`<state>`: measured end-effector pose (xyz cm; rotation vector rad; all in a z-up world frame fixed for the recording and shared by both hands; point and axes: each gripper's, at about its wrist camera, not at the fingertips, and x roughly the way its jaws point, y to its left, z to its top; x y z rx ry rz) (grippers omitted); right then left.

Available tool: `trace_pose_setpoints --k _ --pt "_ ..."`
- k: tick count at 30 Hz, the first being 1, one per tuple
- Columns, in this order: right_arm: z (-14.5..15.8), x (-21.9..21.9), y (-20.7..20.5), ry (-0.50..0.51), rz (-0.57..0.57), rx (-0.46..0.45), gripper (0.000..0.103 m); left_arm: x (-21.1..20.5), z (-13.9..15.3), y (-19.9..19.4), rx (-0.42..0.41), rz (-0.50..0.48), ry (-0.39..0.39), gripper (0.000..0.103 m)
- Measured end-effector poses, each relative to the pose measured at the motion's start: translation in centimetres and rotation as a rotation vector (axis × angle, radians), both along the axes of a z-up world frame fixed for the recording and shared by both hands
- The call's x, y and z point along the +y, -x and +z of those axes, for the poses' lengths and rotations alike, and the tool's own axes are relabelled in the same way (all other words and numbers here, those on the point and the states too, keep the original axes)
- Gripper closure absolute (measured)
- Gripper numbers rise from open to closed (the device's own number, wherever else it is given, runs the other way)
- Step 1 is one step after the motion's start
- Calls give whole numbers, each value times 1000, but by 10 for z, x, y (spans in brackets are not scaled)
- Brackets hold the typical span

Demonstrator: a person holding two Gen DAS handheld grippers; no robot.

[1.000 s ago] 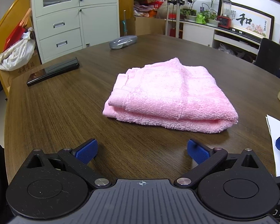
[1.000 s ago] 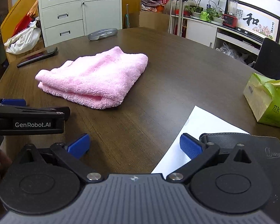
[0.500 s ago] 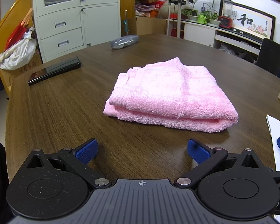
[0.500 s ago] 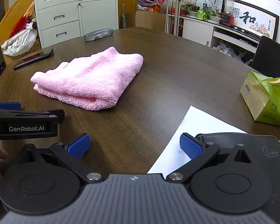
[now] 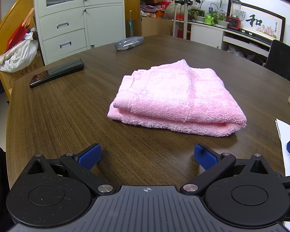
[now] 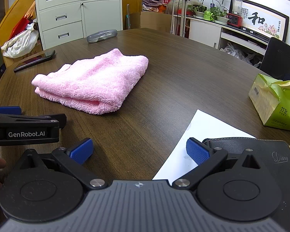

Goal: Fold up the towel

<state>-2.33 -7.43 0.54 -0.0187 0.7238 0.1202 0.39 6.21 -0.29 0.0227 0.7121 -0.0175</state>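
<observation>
Hardly anything has shifted over the last second: the pink towel (image 5: 176, 98) lies folded near the middle of the tabletop (image 5: 58, 116), and the left gripper (image 5: 147, 155) and right gripper (image 6: 139, 150) hang back wide open and empty, so the folding looks finished.

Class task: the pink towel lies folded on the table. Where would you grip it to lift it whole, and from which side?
Probably grip the pink towel at its rounded folded edge, which faces the open left gripper. Come in low from the near side. The fold binds all layers; the stepped loose hems at the left end would likely separate.
</observation>
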Motion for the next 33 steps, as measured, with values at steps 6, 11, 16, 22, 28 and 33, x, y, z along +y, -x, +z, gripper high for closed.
trace_pose_setpoints --k 6,11,16,22,28,33 --pt "0 1 0 1 -1 0 0 -1 0 0 0 1 0 0" --pt "0 2 1 1 -7 0 0 0 0 0 0 -4 4 0" --pt "0 3 0 1 -8 0 0 -1 0 -5 0 -20 6 0" --pt "0 3 0 2 -8 0 0 -1 1 -6 1 -9 6 0" --pt "0 3 1 2 -8 0 0 1 1 -8 1 -6 10 0" --pt "0 3 0 2 -8 0 0 1 1 -7 3 -15 7 0"
